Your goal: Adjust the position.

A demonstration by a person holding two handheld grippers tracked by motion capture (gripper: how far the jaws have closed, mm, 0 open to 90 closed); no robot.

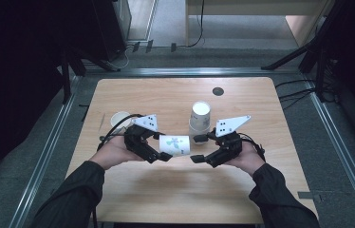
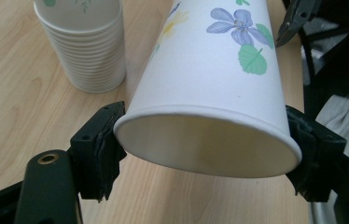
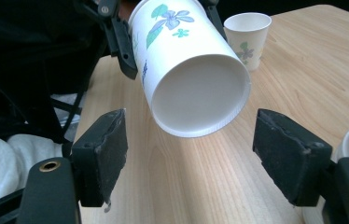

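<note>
A white paper cup with a flower print [image 1: 175, 145] hangs on its side above the wooden table [image 1: 166, 194]. My left gripper [image 1: 163, 146] is shut on its rim end; in the left gripper view the pads [image 2: 107, 144] squeeze the cup [image 2: 210, 70] into an oval between them. My right gripper [image 1: 197, 148] faces it from the other side, open. In the right gripper view the cup's base [image 3: 200, 93] points at me, just beyond the tips of my spread fingers [image 3: 107, 149], touching neither.
A stack of matching cups [image 1: 200, 116] stands just behind the two grippers, also close in the left gripper view [image 2: 86, 46]. A single upright cup [image 1: 120, 118] sits at the left, far off in the right gripper view [image 3: 247, 37]. A dark round cap [image 1: 218, 91] lies in the tabletop near the back edge.
</note>
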